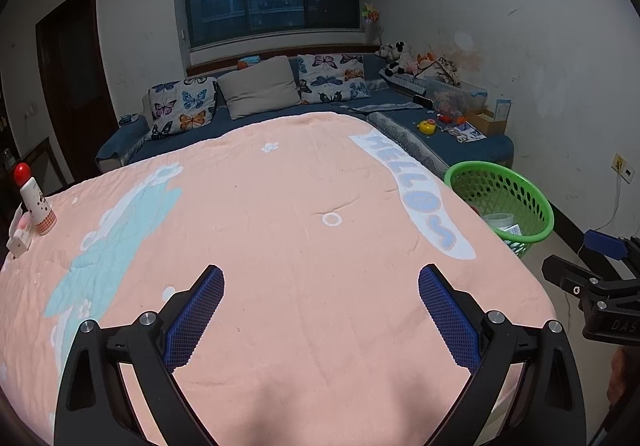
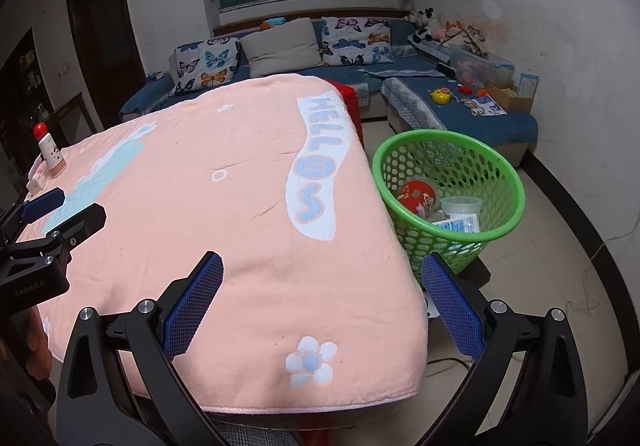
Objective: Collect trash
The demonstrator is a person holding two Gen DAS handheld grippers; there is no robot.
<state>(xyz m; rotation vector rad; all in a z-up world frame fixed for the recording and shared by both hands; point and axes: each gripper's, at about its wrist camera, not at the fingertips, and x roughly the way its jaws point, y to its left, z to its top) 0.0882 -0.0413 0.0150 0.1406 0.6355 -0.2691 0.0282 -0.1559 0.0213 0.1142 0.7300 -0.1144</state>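
Both tongs stood apart and empty. The left gripper [image 1: 321,288] hung over the near middle of the pink towel-like cloth with pale blue patches [image 1: 280,206] that covered the table, and the right gripper [image 2: 322,278] hung over the cloth's near right corner. Just right of the table, on the floor, stood the green perforated plastic basket [image 2: 504,170]. In it already lay a red round printed lid or tin [image 2: 416,194], a clear plastic cup [image 2: 460,206] and a white and blue packet [image 2: 460,225], so the collecting looked mostly done. Left on the table, at its far left edge, were a white bottle with a red round cap [image 1: 34,198] and a small white box [image 1: 18,240] beside it; whether these counted as trash I could not tell. The cloth read "HELLO" [image 2: 320,150] plus an S, and the left gripper's body read "GenRobot.AI" [image 2: 30,285].
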